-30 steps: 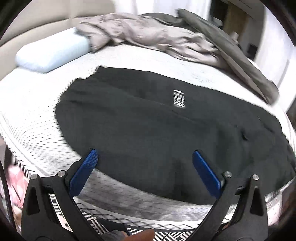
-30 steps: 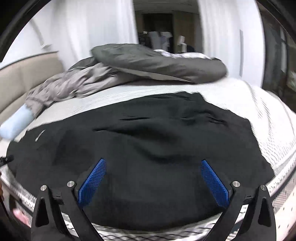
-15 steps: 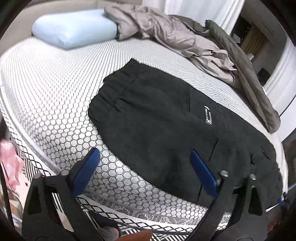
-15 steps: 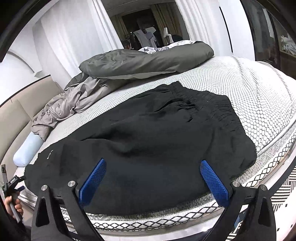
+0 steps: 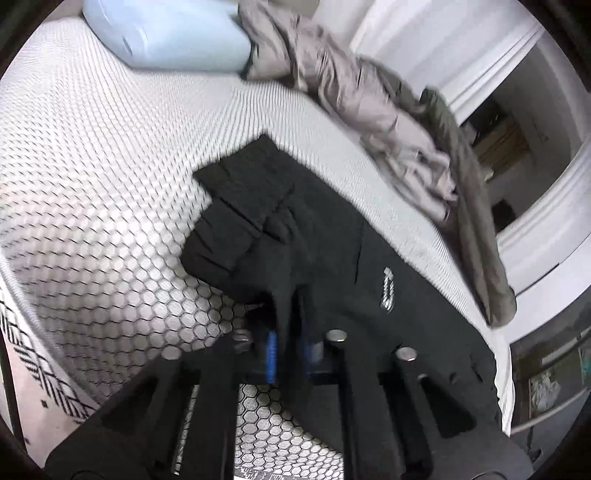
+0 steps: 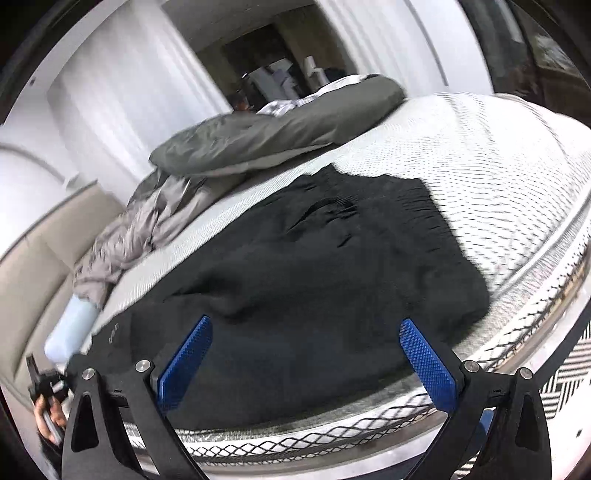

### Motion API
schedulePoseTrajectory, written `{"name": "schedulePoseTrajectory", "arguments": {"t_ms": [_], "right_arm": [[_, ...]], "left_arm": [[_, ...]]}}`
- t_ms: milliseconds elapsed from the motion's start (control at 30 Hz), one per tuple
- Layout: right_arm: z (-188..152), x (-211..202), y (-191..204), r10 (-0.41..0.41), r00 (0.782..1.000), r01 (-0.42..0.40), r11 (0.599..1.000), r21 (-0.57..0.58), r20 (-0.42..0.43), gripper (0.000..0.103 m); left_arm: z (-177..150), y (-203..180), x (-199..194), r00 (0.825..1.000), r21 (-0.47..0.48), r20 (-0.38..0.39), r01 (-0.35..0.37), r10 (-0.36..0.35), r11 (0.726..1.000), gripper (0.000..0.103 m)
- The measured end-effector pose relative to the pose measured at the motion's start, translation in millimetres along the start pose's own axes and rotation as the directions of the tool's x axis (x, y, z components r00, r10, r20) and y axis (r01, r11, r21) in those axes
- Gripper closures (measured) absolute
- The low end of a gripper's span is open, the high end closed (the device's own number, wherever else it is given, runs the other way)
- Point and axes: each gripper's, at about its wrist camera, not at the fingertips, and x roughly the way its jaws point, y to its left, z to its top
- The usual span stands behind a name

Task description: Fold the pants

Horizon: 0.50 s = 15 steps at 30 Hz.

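Note:
Black pants [image 5: 332, 236] lie spread across the white honeycomb mattress [image 5: 92, 166], with a small white logo near one leg end. My left gripper [image 5: 288, 350] is shut on the near edge of the pants at the leg end, with black cloth pinched between its blue pads. In the right wrist view the pants [image 6: 314, 266] fill the middle, waistband at the far right. My right gripper [image 6: 306, 354] is open and empty, its blue pads [image 6: 184, 362] over the near edge of the pants.
A pale blue pillow [image 5: 166, 33] lies at the far end of the bed. Crumpled grey bedding [image 5: 369, 110] and a dark olive duvet [image 6: 280, 133] are heaped along the far side. The mattress edge with black mesh [image 6: 314, 439] runs just below my right gripper.
My left gripper has moved in to the leg end and closed on the pants' edge. My right gripper has stayed open, its view tilted and shifted slightly.

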Motion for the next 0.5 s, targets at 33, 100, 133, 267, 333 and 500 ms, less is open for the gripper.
{"name": "schedulePoseTrajectory", "arguments": {"t_ms": [33, 100, 133, 267, 333, 500], "right_arm": [[1, -6, -8, -0.001, 1.000, 0.000, 1.000, 0.028, 0.016, 0.000], [3, -13, -23, -0.021, 0.999, 0.019, 0.997, 0.079, 0.033, 0.000], [3, -14, -32, -0.033, 0.999, 0.030, 0.993, 0.111, 0.028, 0.000], [-2, -2, -68, 0.031, 0.999, -0.019, 0.955, 0.297, -0.036, 0.008], [-4, 12, -84, 0.097, 0.993, -0.063, 0.915, 0.399, -0.066, 0.014], [4, 32, -97, 0.131, 0.989, -0.082, 0.862, 0.501, -0.064, 0.052]], "left_arm": [[-1, -2, -7, 1.000, 0.016, 0.026, -0.011, 0.010, 1.000, 0.101], [-2, -3, -19, 0.996, 0.042, 0.076, -0.056, 0.052, 0.998, 0.101], [-3, -1, -23, 0.993, 0.045, 0.091, -0.074, 0.070, 0.996, 0.101], [-3, 17, -27, 0.996, 0.010, 0.057, -0.067, 0.067, 0.998, 0.102], [-4, 23, -29, 0.997, 0.007, 0.042, -0.070, 0.069, 0.998, 0.102], [-5, 23, -34, 0.996, 0.045, 0.043, -0.080, 0.079, 0.996, 0.102]]}}
